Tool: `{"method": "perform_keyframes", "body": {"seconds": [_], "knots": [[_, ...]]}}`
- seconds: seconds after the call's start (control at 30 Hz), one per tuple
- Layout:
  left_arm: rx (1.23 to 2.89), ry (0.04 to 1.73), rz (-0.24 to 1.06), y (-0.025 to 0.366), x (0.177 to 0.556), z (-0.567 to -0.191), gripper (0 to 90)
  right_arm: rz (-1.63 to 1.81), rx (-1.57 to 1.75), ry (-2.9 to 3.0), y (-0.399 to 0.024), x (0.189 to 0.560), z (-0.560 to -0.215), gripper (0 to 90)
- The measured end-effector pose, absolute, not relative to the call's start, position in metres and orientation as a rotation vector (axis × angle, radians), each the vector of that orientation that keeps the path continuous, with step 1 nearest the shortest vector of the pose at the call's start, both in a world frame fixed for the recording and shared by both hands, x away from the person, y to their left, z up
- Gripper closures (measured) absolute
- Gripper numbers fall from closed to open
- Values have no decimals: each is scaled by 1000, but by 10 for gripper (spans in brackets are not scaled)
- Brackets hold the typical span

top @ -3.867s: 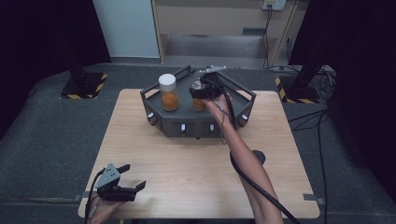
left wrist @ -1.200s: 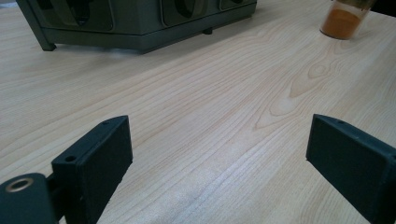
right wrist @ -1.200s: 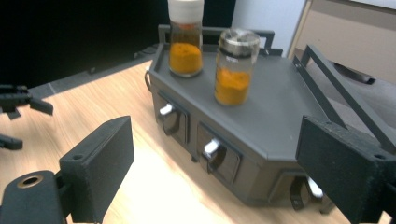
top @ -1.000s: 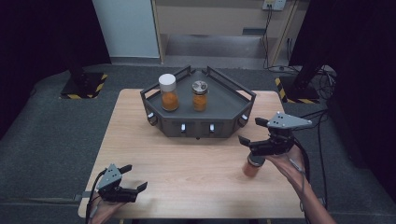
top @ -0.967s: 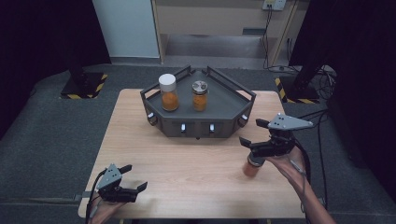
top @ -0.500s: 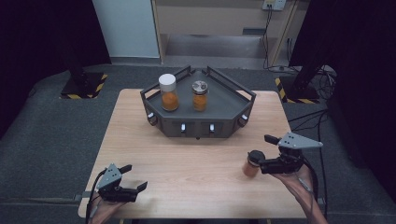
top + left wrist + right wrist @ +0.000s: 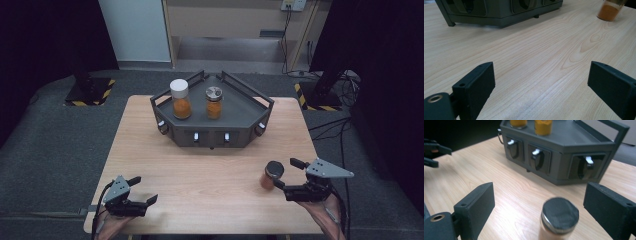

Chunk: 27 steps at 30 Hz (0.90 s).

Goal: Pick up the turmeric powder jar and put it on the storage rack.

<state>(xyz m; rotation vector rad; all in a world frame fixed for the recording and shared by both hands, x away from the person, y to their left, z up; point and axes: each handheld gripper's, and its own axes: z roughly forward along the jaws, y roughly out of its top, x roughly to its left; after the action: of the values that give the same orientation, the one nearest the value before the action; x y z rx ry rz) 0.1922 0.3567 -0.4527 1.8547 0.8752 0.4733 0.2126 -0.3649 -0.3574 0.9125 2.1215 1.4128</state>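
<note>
A dark grey stand (image 7: 212, 131) with knobs on its front sits at the back of the wooden table (image 7: 210, 170). On it stand a white-lidded jar (image 7: 180, 99) and a metal-lidded jar (image 7: 214, 102), both with orange contents. A black-lidded jar (image 7: 272, 175) of orange powder stands on the table at the right. My right gripper (image 7: 287, 176) is open just right of this jar, its jaws apart on either side of the jar (image 7: 559, 220) without touching. My left gripper (image 7: 143, 189) rests open near the front left edge, with nothing between its jaws.
The stand (image 7: 564, 147) has three knobs facing me, and raised rails on its rim. The black-lidded jar (image 7: 610, 10) shows far off in the left gripper view. Dark floor and cables surround the table.
My right gripper carried the black-lidded jar from the stand down to the table's right side, set it there and opened. The left gripper stayed still.
</note>
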Motion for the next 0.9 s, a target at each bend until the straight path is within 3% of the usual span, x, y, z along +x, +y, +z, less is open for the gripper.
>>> {"method": "perform_keyframes", "body": {"seconds": [0.9], "knots": [[1850,874,471,358,192,-453,66,1370,1033,2094,-374,187,-413,108]]}}
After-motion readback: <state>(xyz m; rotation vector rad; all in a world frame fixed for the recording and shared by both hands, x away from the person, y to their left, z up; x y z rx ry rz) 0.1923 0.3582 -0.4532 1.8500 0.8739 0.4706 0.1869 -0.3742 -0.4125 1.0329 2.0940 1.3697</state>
